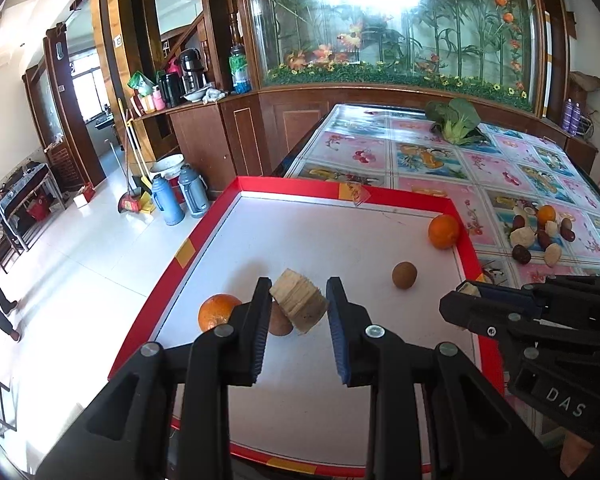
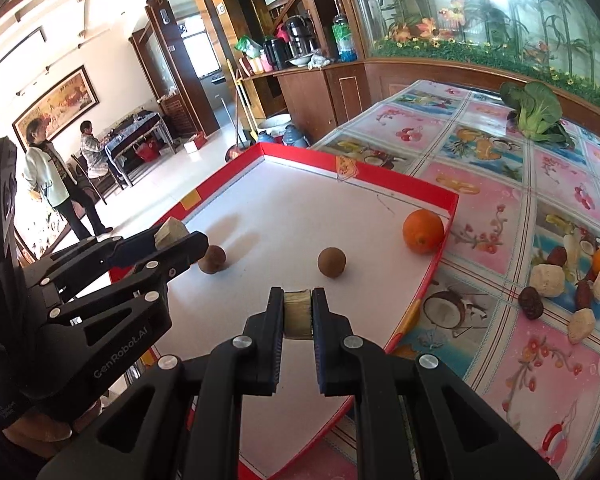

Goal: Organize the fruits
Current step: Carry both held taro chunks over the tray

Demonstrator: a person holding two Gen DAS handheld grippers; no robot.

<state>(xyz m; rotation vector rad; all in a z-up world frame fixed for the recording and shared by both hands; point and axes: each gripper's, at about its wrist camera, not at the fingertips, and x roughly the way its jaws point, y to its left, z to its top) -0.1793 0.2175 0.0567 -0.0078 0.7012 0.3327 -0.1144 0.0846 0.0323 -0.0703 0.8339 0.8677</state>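
Note:
A red-rimmed white tray sits at the table's left end. It holds two oranges and two small brown round fruits. My left gripper is shut on a pale sugarcane chunk above the tray's left part. My right gripper is shut on another pale sugarcane chunk over the tray's near right edge.
A pile of loose fruit, with a small orange, dark dates and pale pieces, lies on the flowered tablecloth right of the tray. A leafy green vegetable lies at the far end. Two people are in the room to the left.

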